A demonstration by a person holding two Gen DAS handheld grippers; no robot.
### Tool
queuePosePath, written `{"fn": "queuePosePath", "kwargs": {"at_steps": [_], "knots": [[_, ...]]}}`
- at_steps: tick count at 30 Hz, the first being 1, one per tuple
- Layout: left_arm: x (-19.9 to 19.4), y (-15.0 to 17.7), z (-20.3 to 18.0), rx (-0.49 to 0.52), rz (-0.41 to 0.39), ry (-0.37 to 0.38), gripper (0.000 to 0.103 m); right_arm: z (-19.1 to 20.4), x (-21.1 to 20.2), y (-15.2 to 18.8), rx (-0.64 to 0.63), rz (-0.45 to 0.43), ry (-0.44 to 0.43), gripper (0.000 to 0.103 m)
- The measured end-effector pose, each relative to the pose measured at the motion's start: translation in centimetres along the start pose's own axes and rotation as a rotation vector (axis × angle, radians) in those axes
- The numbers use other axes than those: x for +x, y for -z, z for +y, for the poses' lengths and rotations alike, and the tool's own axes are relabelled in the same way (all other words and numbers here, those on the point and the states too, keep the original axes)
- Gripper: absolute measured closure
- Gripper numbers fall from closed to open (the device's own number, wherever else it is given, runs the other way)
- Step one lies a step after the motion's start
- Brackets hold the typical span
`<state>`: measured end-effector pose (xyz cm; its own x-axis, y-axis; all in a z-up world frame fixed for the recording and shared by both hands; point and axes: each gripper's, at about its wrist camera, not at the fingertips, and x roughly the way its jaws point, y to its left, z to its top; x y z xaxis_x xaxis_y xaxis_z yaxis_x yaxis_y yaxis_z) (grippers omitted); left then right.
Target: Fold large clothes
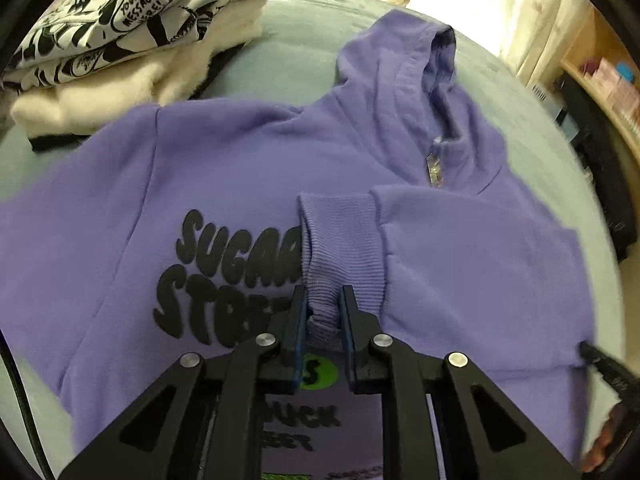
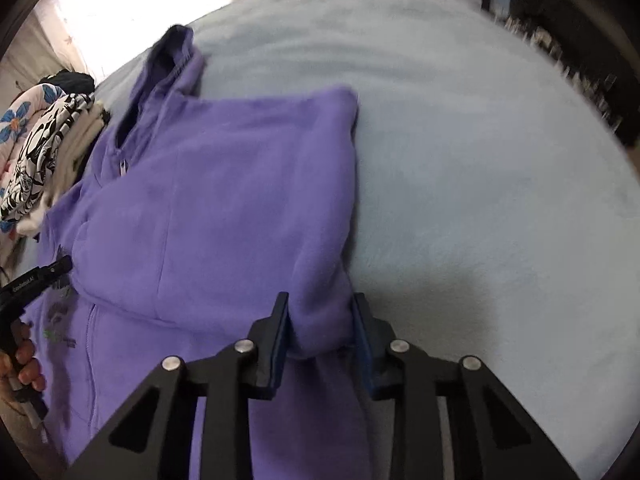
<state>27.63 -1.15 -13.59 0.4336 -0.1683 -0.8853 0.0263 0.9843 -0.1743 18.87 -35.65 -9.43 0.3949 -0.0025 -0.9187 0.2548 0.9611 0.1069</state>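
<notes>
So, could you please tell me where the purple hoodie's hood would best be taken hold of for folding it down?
Probably at the hood's peak, its far end. The hoodie lies flat on the bed, hood stretched away and its dark-lined opening along the right in the left wrist view. Come from above, fingers pinching both layers, then draw it over the chest.

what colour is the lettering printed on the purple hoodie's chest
Black, in chunky rounded letters on the purple hoodie. It shows best in the left wrist view.
</notes>
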Motion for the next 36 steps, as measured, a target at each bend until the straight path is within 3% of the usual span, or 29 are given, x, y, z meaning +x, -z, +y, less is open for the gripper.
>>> {"fn": "queuePosePath", "kwargs": {"at_steps": [2, 5, 9, 10, 12, 15, 19, 22, 23, 25, 26, 27, 30, 36], "knots": [[0.3, 0.3, 0.2, 0.004, -0.005, 0.001, 0.09, -0.1, 1.2, 0.4, 0.003, 0.019, 0.03, 0.067], [-0.8, 0.2, 0.5, -0.015, -0.015, 0.034, 0.089, 0.0, -0.3, 0.1, 0.027, 0.006, 0.047, 0.06], [-5.0, 0.8, -0.1, 0.01, -0.12, 0.014, 0.088, 1.1, -3.6, 0.4, 0.005, -0.114, 0.104, 0.06], [-5.8, 1.0, -0.8, 0.025, -0.147, 0.025, 0.088, 1.9, -4.4, 0.5, -0.013, -0.154, 0.095, 0.06], [-6.5, 1.4, -2.6, 0.049, -0.167, 0.073, 0.077, 3.8, -5.6, 0.5, -0.05, -0.216, 0.058, 0.06], [-5.9, 1.9, -5.4, 0.078, -0.153, 0.101, 0.075, 7.2, -5.7, 0.3, -0.119, -0.264, -0.036, 0.06], [-2.8, 1.4, -6.8, 0.034, -0.041, 0.128, 0.075, 10.3, -2.3, 0.5, -0.174, -0.161, -0.104, 0.06], [-1.0, 2.3, -6.2, 0.038, -0.002, 0.074, 0.075, 10.2, 0.1, 0.9, -0.203, -0.089, -0.038, 0.06], [-0.6, 2.3, -5.8, 0.042, 0.0, 0.08, 0.075, 9.3, 0.5, 1.0, -0.196, -0.09, 0.018, 0.06], [-0.5, 2.2, -4.7, 0.044, -0.008, 0.113, 0.076, 7.0, 0.2, 0.9, -0.142, -0.088, -0.043, 0.057], [-0.6, 2.0, -4.3, 0.045, -0.007, 0.121, 0.081, 5.9, -0.1, 0.9, -0.121, -0.098, 0.054, 0.057], [-0.6, 2.0, -3.8, 0.045, -0.001, 0.135, 0.083, 4.6, -0.6, 1.0, -0.113, -0.132, 0.144, 0.07], [-0.6, 2.1, -3.7, 0.051, 0.003, 0.151, 0.083, 2.4, -0.9, 1.3, -0.071, -0.112, 0.053, 0.082], [-1.2, 2.6, -5.1, 0.113, -0.027, 0.077, 0.083, 3.5, -1.1, 2.2, -0.096, -0.099, 0.093, 0.077]]}}
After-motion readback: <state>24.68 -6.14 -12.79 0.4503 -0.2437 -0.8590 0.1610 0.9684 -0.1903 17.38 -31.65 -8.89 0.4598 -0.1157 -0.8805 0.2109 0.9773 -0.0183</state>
